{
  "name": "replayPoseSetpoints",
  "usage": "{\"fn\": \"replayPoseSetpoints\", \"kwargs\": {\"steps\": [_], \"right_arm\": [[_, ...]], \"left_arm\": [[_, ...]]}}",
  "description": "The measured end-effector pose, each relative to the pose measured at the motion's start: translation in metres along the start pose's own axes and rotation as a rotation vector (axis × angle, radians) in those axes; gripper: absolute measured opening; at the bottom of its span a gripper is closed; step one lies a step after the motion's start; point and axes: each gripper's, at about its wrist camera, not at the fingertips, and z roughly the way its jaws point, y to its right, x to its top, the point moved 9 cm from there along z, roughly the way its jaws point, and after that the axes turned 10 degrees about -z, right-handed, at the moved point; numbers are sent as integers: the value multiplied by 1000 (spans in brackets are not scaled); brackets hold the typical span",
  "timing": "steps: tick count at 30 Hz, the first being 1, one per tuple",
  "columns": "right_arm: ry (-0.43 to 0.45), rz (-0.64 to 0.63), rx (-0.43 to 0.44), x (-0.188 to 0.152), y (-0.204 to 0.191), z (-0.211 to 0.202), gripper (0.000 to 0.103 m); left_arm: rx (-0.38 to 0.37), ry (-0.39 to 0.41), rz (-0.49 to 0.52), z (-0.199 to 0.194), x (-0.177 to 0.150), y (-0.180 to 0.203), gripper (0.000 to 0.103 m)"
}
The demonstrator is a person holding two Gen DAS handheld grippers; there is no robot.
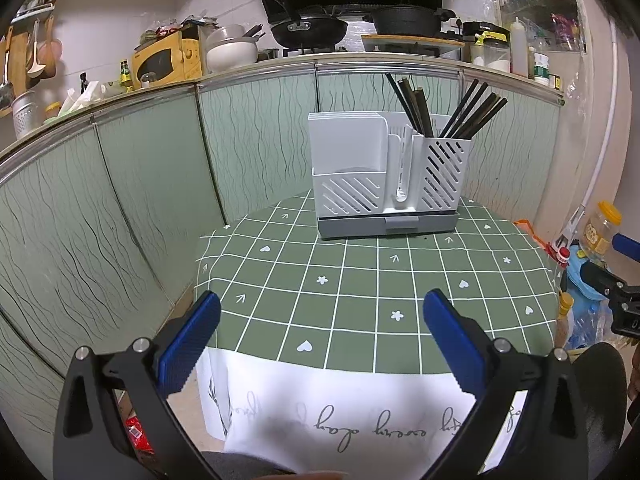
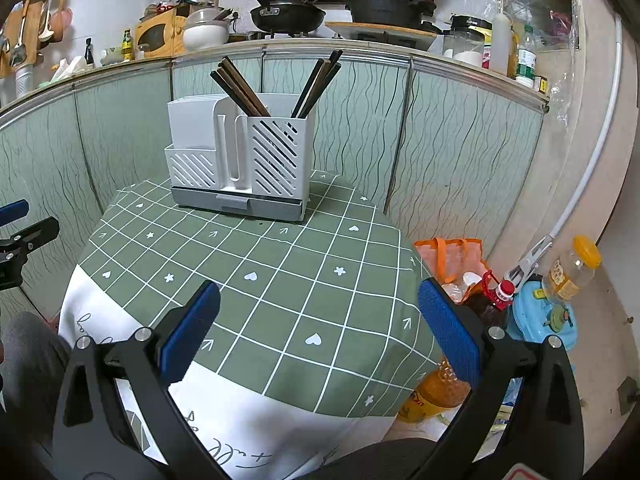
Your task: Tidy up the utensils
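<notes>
a small table under a green checked tablecloth (image 1: 360, 280) carries a white slotted utensil holder (image 1: 386, 176) at its far edge. dark chopsticks (image 1: 448, 114) stand tilted in the holder's right compartment, in two fanned bunches. the left gripper (image 1: 320, 334) and right gripper (image 2: 318, 320) hang above the near edge, both spread wide, gripping nothing.

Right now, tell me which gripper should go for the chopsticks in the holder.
Probably the right gripper. The chopsticks stand in the utensil holder's right-hand compartment, on its side. The left gripper is equally open and empty, but faces the holder's left half.
</notes>
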Motion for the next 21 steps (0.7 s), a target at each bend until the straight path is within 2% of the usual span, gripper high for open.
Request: {"fn": "replayPoseSetpoints", "kwargs": {"steps": [21], "right_arm": [[-1,2,1,-2,-2,-1,95]], "left_arm": [[9,-7,23,-3,-2,3,99]]}}
